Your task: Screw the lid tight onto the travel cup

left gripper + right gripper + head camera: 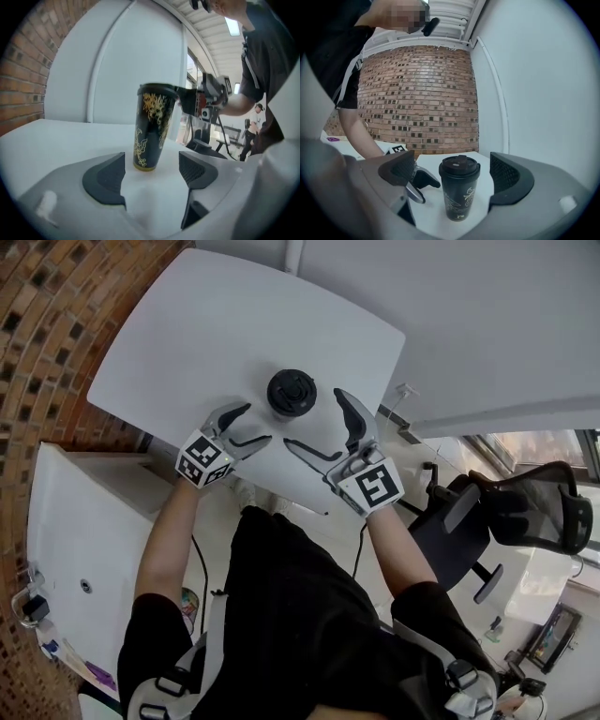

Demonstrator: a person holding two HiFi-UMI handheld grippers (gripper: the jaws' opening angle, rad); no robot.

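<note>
Travel cup [292,393] stands upright on the white worktop [187,324], close to the near edge and between the two grippers, with its lid [292,390] seated on top. Whether the lid is screwed tight cannot be told.

The person reaches forward with both bare forearms, the left forearm [164,540] and the right forearm [398,554] converging toward the cup. The left gripper [258,423] lies low at the worktop's edge, tips aimed to the right at the cup, its marker cube [203,458] turned up toward the head camera. Its fingers [110,176] are spread apart with nothing between them; in the left gripper view the cup stands just beyond them, seen through the gap and touching neither pad.

The right gripper [312,418] comes in from the other side, tilted, its marker cube [372,486] also facing up. Its fingers [508,176] are wide apart as well. In the right gripper view the cup is framed between the two pads with clear space on both sides, and the left gripper's dark tips show just behind it. From the head view, the farther right finger sits just beside the cup's right flank.

The cup is a tall black tumbler that narrows toward its base, with gold line-work of leaves and scrolls running down its side and a thin gold band at the foot. The lid is black, round and wider than the body, with a raised sip tab on top.

A brick wall [422,98] stands beyond the worktop's left side, and a black office chair [525,512] sits to the person's right.
</note>
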